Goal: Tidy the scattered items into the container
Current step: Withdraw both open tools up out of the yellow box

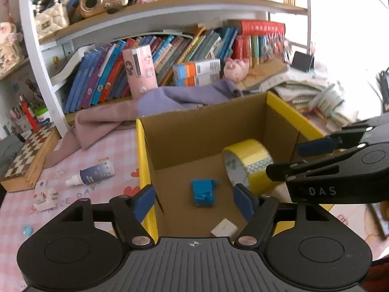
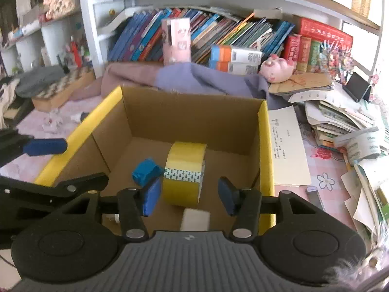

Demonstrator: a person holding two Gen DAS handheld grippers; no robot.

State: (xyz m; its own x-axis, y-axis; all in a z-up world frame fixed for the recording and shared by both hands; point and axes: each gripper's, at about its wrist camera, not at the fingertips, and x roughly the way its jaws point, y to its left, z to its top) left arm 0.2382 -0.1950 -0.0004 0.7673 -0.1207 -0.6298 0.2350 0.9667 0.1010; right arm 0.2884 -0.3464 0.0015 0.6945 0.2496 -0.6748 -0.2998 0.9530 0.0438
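An open brown cardboard box with yellow-edged flaps sits on a bench covered in pink checked cloth, in front of a crowded bookshelf. Inside the box, a roll of yellow packing tape stands on its edge, a crumpled blue wrapper lies just beside it, and a small white block lies near the box's front wall. The left tongs hang wide apart over the box, nothing between their blue pads. The right tongs stand partly apart above the box, not touching the tape roll. Outside the box, 1 small dark-blue spray bottle with a white cap lies on the cloth.
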